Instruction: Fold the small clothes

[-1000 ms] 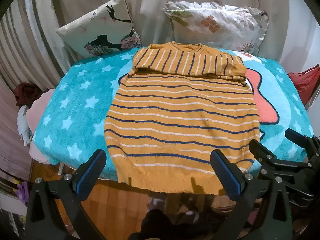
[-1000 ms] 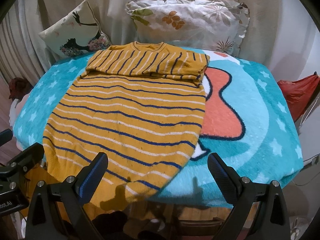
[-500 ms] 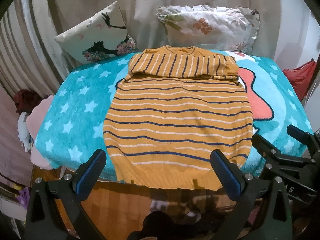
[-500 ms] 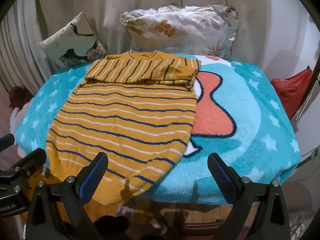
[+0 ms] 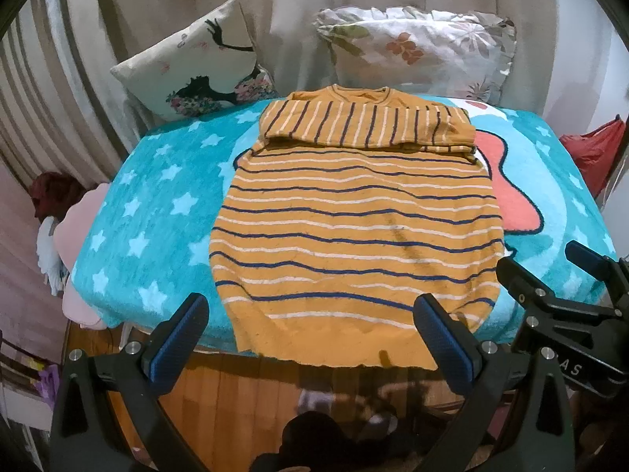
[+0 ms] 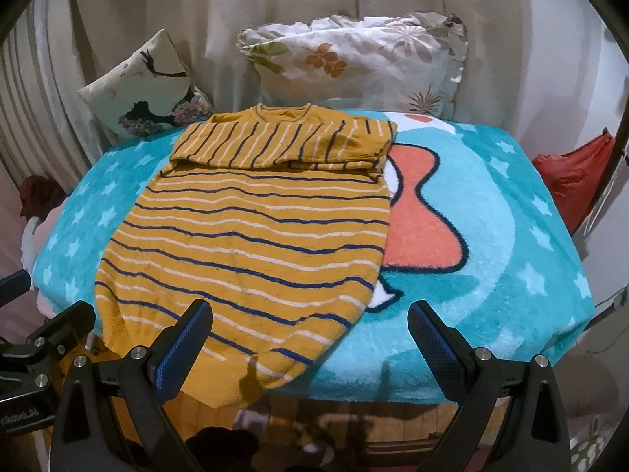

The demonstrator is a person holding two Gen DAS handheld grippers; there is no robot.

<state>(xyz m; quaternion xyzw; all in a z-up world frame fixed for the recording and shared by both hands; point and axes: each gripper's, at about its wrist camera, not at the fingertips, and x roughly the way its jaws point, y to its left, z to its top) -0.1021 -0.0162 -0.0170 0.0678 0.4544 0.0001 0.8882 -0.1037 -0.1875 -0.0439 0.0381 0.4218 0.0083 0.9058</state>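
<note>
Left claw (image 5: 308, 328) spread wide and gripping nothing, blue-padded fingers (image 5: 179, 340) hovering off the near edge of the bench (image 5: 149, 212), level with the hem of the mustard-yellow knitted sweater with navy and white stripes (image 5: 354, 232). Right claw (image 6: 310, 328) likewise wide apart and empty, held just beside the left one, pointed at the sweater's right hem corner and the teal plush blanket with pale stars and a coral cartoon shape (image 6: 491, 236).

Sweater lying flat on the blanket, neckline at the far end, sleeves folded across the chest in a band of upright stripes, hem drooping over the near bench edge.

Propped behind against beige curtains: white square cushion printed with a black silhouette (image 5: 200, 67) and ruffled floral pillow (image 5: 416, 45). Red fabric bundle (image 6: 574, 177) at the far right, cut off by the lens rim. Pink and dark-red items at the left edge too distorted to identify. Floor below the bench in shadow, contents indistinct.
</note>
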